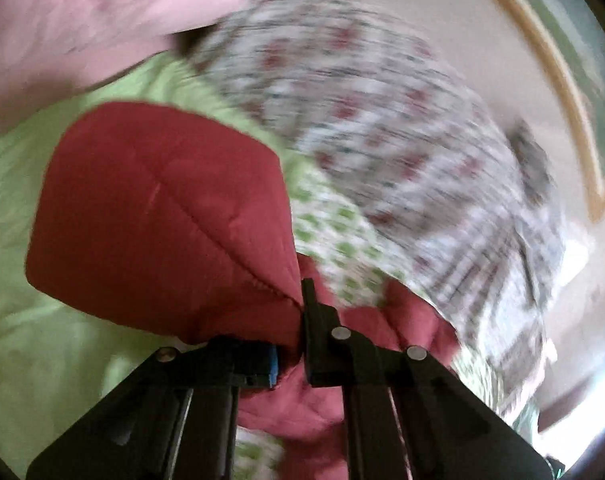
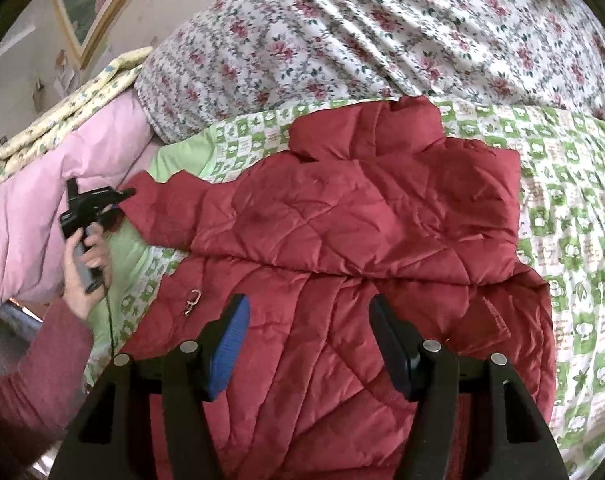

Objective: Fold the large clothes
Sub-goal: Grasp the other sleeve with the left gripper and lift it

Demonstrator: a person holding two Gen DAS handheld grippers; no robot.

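A red quilted puffer jacket [image 2: 342,240] lies on the green-and-white patterned bedsheet [image 2: 574,240], its collar toward the far side and one sleeve stretched out to the left. My left gripper [image 1: 298,320] is shut on the end of that red sleeve [image 1: 162,216], which bulges up in front of it; it also shows in the right wrist view [image 2: 122,194], held in a hand at the sleeve tip. My right gripper [image 2: 308,320] is open and empty, just above the jacket's lower body.
A floral quilt [image 2: 362,32] is heaped at the back of the bed. A pink duvet [image 2: 34,208] with a yellow folded blanket [image 2: 70,112] on it lies at the left. A framed picture [image 2: 94,12] hangs on the wall behind.
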